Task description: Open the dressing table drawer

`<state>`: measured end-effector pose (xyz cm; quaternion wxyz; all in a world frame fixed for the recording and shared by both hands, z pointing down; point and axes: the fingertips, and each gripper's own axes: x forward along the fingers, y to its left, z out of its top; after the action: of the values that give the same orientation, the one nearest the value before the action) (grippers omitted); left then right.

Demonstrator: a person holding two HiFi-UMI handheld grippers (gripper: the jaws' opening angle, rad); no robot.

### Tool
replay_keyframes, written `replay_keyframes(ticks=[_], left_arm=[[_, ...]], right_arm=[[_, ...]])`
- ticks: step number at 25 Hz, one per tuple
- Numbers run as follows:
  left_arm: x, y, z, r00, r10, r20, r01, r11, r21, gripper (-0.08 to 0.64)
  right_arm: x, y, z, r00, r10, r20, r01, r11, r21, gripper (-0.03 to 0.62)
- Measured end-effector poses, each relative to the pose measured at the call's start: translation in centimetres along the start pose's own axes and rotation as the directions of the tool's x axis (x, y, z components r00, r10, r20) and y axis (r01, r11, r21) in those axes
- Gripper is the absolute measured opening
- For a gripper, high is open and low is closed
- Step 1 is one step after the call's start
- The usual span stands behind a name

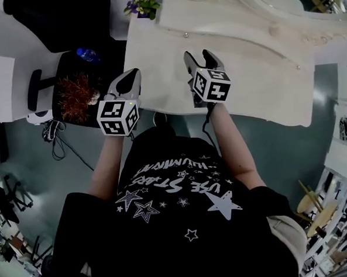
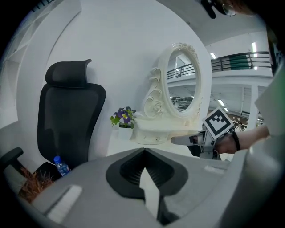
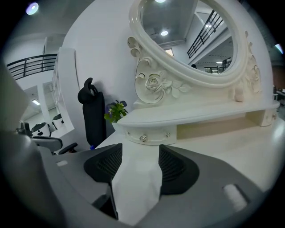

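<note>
- My left gripper [image 1: 130, 79] hangs over the near left edge of the white dressing table [image 1: 156, 54]. Its jaw tips are pressed together and pinch nothing; only a wedge of white shows behind the pads.
- My right gripper [image 1: 203, 60] sits just beside it over the tabletop. Its jaws are spread, with bare tabletop showing in the gap between them.
- Straight ahead in the right gripper view, the rounded end of the raised shelf under the oval mirror [image 3: 191, 31] carries a small drawer [image 3: 149, 137] with a glinting knob [image 3: 143, 138] at its middle. I take this to be the drawer to open, and it looks fully closed.
- Neither gripper touches the drawer or its knob, and both are apart from it.
- By my reckoning the task has not begun. I have yet to reach forward, close the jaws on the knob and draw it towards me.
- Off to the left stand a black office chair [image 2: 71, 120] and a small pot of purple flowers [image 2: 124, 116], well clear of that path.
</note>
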<state>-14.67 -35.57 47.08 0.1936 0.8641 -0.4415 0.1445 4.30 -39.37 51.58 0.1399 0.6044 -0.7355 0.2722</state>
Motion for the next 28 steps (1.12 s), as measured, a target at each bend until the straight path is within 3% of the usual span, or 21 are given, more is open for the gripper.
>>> replay_keyframes(ticks=[13, 28], left_arm=[[3.7, 3.7, 1.1, 0.999, -0.031, -0.024, 0.03, 0.999, -0.014, 0.0], [4.5, 3.5, 0.3, 0.996, -0.062, -0.06, 0.061, 0.998, -0.018, 0.0]], right_arm=[[6.5, 0.3, 1.1, 0.996, -0.075, -0.041, 0.074, 0.997, -0.017, 0.24], [9.1, -0.7, 0.6, 0.991, -0.117, -0.071, 0.119, 0.993, 0.021, 0.169]])
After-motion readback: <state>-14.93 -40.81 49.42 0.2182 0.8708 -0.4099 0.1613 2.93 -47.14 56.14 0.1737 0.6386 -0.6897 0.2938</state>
